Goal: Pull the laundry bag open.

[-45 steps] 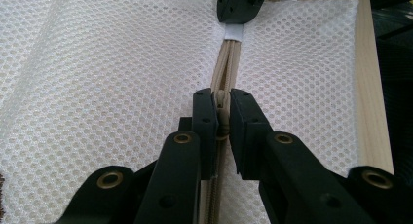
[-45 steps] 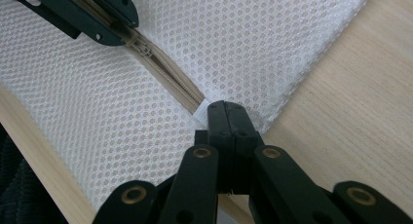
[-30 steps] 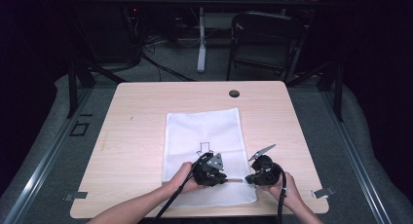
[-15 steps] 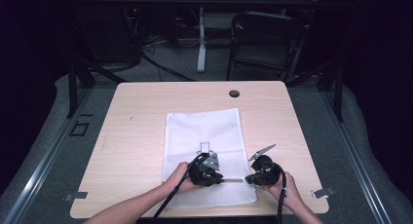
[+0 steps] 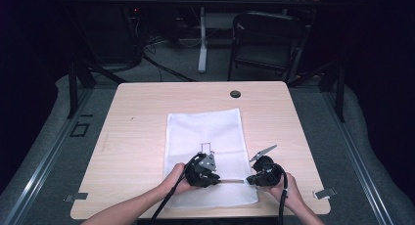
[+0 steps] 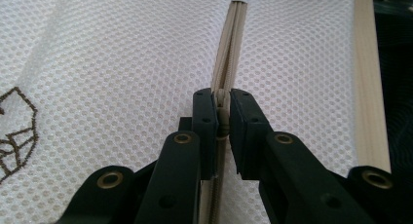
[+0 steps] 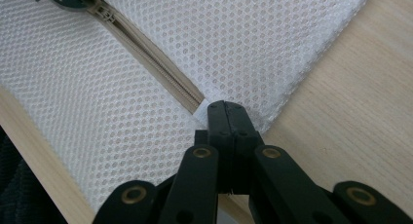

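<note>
The bench (image 5: 147,117) lies under both my claws, and on it the white mesh bag (image 5: 205,132) spreads out ahead of them. The beige zipper (image 7: 160,63) runs from my right claw (image 7: 226,107) to my left claw (image 6: 222,109). My left claw pinches the zipper pull (image 6: 223,114); my right claw is clamped on the bag's edge at the zipper's end.
</note>
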`<state>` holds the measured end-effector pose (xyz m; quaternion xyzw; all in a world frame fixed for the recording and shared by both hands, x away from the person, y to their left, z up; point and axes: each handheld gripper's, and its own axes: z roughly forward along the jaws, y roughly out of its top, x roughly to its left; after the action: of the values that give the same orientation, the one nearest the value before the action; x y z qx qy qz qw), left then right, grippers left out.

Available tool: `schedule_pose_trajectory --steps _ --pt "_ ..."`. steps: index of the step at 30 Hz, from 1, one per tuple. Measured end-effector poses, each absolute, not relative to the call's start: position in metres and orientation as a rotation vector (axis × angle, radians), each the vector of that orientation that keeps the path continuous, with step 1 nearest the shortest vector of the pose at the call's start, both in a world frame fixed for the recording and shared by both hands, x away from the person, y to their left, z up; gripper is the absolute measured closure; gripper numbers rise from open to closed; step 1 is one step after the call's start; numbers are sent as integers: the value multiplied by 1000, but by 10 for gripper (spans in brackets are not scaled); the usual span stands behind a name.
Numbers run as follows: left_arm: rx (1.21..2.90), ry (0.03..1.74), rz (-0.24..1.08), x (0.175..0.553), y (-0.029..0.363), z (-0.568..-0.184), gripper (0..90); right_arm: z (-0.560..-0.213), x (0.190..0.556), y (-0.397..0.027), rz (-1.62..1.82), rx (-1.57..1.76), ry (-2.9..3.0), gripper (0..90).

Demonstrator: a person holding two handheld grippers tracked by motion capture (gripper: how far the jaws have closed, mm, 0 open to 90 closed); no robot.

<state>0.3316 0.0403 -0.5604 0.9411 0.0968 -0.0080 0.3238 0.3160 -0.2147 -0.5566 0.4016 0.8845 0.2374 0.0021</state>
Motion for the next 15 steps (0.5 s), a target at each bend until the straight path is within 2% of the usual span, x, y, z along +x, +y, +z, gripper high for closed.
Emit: schedule_pose_trajectory --steps 15 --pt "2457 262 -28 330 50 -560 820 -556 316 -214 741 1263 2773 900"
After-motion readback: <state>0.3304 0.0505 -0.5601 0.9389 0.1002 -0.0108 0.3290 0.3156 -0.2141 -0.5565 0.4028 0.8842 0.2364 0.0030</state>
